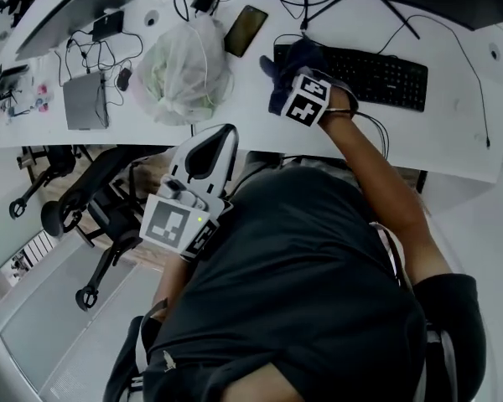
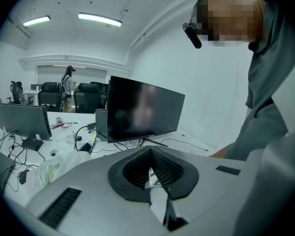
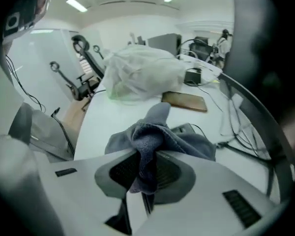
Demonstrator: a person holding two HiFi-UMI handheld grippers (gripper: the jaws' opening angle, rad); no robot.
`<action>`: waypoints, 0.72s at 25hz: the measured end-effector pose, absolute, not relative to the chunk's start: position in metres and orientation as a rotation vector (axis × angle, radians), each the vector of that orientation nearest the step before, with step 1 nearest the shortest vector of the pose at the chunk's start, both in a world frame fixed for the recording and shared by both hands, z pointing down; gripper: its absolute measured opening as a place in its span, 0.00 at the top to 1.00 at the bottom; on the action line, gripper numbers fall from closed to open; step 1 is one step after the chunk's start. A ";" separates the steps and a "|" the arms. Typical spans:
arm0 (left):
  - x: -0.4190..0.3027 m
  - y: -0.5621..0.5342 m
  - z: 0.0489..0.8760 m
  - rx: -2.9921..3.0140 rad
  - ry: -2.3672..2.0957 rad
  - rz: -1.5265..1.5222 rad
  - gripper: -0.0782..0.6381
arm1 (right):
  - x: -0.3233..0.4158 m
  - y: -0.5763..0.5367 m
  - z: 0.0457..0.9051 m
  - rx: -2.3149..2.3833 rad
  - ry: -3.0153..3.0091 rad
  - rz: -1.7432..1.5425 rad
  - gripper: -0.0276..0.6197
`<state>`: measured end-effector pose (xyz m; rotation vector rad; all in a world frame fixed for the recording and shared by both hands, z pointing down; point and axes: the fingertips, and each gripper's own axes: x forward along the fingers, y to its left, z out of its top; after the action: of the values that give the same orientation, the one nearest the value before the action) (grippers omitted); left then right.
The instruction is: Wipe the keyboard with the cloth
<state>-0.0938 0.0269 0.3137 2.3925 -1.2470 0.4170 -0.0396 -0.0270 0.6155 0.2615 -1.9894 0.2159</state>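
**Keyboard wipe: cloth gripped at the left end of the keys**

Grips the cloth (image 3: 152,134) in the right claw (image 3: 146,160), a bunched fold pinched between the jaws and loose corners spilling ahead. Sits with it at the left end of the keyboard (image 1: 377,75), on the white surface (image 1: 453,141). Press the loose part flat on the keys, not the jaws, and sweep rightward along the rows in light, even strokes. Mind the cables (image 1: 440,25) trailing behind the keyboard. Steer clear of the phone (image 1: 246,30) and the plastic bag (image 1: 184,69) just to the left. Holds the left claw (image 2: 150,161) clamped on nothing, off the surface's edge above the office chair (image 1: 84,199), well apart from the work.
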 end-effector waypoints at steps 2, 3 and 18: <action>-0.088 0.026 0.312 2.403 -1.240 0.432 0.89 | -0.063 -0.016 0.626 0.169 -1.985 0.206 0.85; -0.086 0.026 0.311 2.409 -1.241 0.439 0.89 | -0.059 -0.014 0.630 0.170 -1.982 0.232 0.85; -0.079 0.012 0.319 2.401 -1.205 0.434 0.89 | 0.081 -0.065 0.615 0.562 -1.946 0.400 0.85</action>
<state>-0.0787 0.0116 0.3186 2.4009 -1.2049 0.4339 0.0808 -0.0655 0.6146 0.5625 -1.9462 0.4001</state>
